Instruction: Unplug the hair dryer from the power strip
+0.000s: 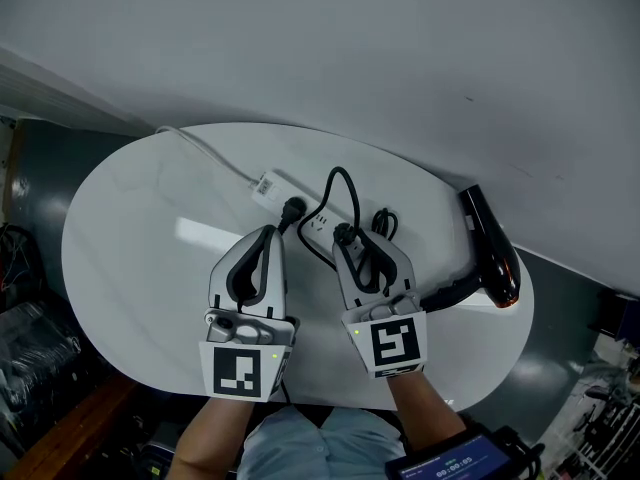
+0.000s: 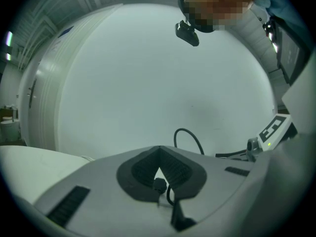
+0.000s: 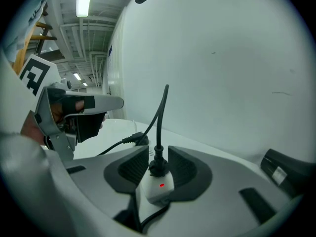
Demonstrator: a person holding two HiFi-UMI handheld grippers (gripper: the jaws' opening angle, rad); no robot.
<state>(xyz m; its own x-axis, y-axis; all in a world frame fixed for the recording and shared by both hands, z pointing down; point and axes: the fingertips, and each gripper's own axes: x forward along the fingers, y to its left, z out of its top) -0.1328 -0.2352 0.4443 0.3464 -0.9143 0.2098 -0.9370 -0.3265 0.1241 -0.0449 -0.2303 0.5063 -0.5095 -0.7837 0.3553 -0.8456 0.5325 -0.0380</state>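
- Worktop (image 1: 130,268): white, oval, set against a pale wall.
- Left gripper (image 1: 270,230): held low over the worktop's middle, with its tips close to the power strip. The jaws are together at the tips and clamp nothing. A small black plug and a loop of cord show through the gap behind the tips.
- Right gripper (image 3: 158,156): just beside the left one, towards the worktop's right. Its jaws stand wide, either side of the black plug (image 3: 157,166), and the pads are not pressing on it.
- Hair dryer (image 1: 492,253): black, lying at the worktop's right edge, well apart from both grippers.
- Power strip (image 1: 314,224): white, lying near the worktop's far edge at mid-length. A red light shows on it, and its white cable (image 1: 205,153) runs towards the far left edge.
- Black cord (image 1: 345,193): loops up from the seated plug.
- Second black plug (image 1: 293,209): sits further along the strip.
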